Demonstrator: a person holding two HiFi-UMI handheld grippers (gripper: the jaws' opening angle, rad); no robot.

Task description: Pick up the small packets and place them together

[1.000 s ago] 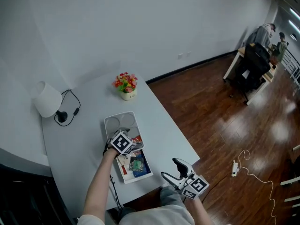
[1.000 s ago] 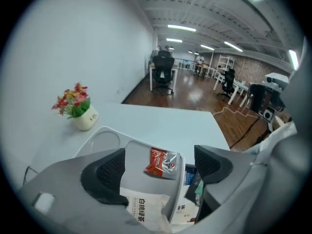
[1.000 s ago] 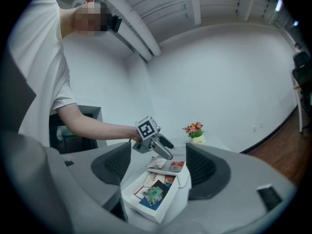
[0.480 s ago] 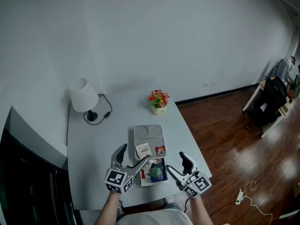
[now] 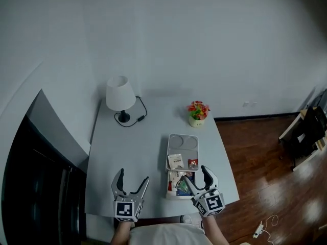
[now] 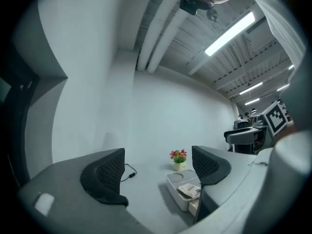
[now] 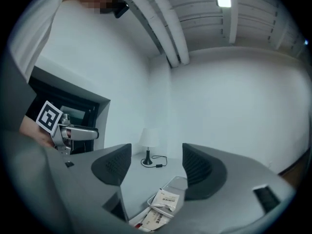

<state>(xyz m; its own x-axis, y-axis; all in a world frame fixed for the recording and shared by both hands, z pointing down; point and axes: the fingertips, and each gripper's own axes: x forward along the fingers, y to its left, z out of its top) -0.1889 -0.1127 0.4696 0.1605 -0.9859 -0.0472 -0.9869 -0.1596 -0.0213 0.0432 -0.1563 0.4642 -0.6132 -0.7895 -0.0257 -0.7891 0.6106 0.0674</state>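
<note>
A white tray (image 5: 171, 148) lies on the grey table (image 5: 133, 147), with a white packet (image 5: 176, 161) and a small red packet (image 5: 192, 163) in its near part. Several more packets (image 5: 179, 184) are heaped just in front of it. My left gripper (image 5: 132, 177) hovers over bare table left of the heap; its jaws are closing with nothing between them. My right gripper (image 5: 196, 175) stands open at the heap's right edge, empty. In the right gripper view the white packet (image 7: 165, 199) lies below the right gripper (image 7: 156, 161). In the left gripper view the tray (image 6: 176, 186) sits right of the left gripper (image 6: 157, 165).
A white lamp (image 5: 121, 98) with a black cord stands at the far left of the table. A small flower pot (image 5: 196, 113) stands beyond the tray. The table's near edge is just under both grippers. Wooden floor (image 5: 265, 188) lies to the right.
My left gripper has pulled back from over the tray to the near left of the table, empty. The head view has swung, so the lamp and wall now fill more of it.
</note>
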